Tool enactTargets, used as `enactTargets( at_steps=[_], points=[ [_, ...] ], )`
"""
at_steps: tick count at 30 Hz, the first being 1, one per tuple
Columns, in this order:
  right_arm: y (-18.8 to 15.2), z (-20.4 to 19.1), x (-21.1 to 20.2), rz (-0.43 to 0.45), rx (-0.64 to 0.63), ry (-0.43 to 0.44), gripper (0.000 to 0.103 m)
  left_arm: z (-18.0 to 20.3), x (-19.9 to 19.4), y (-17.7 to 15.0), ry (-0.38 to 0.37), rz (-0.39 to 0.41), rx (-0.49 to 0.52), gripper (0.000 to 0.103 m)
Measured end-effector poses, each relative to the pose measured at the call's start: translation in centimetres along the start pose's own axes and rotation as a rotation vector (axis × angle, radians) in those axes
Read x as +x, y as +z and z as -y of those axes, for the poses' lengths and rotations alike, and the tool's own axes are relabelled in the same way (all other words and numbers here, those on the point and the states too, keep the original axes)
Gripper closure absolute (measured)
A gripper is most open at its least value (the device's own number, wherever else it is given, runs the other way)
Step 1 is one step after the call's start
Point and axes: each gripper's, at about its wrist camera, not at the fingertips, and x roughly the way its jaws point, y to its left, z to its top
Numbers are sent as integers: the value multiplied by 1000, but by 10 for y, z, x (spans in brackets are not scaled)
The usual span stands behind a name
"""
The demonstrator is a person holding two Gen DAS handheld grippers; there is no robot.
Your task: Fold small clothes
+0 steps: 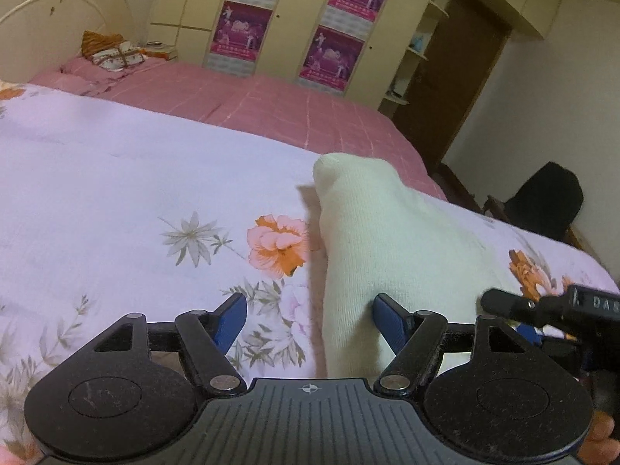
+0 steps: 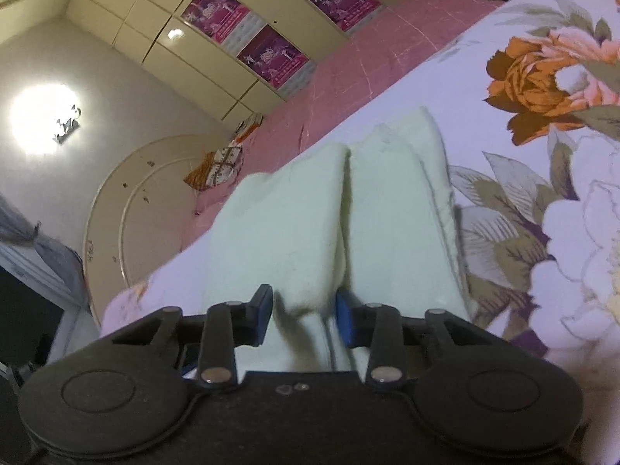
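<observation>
A pale, cream-white sock lies on the floral sheet, its toe pointing away from me. My left gripper is open wide just above the sheet. The sock's near end lies between its blue pads, against the right pad. In the right wrist view the sock shows as two layers side by side. A raised fold stands between the fingers of my right gripper. The right pad touches the fold, and a small gap shows at the left pad.
Pink checked bedding covers the far half of the bed. A cream headboard and folded cloth sit at its far left. A wardrobe with purple posters stands behind. A black chair and a dark door are on the right.
</observation>
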Motion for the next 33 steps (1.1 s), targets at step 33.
enactTargets(
  at_steps=[33],
  points=[
    [-12, -89, -30, 113, -585, -258, 89, 53, 5, 2, -29, -8, 135, 31]
  ],
)
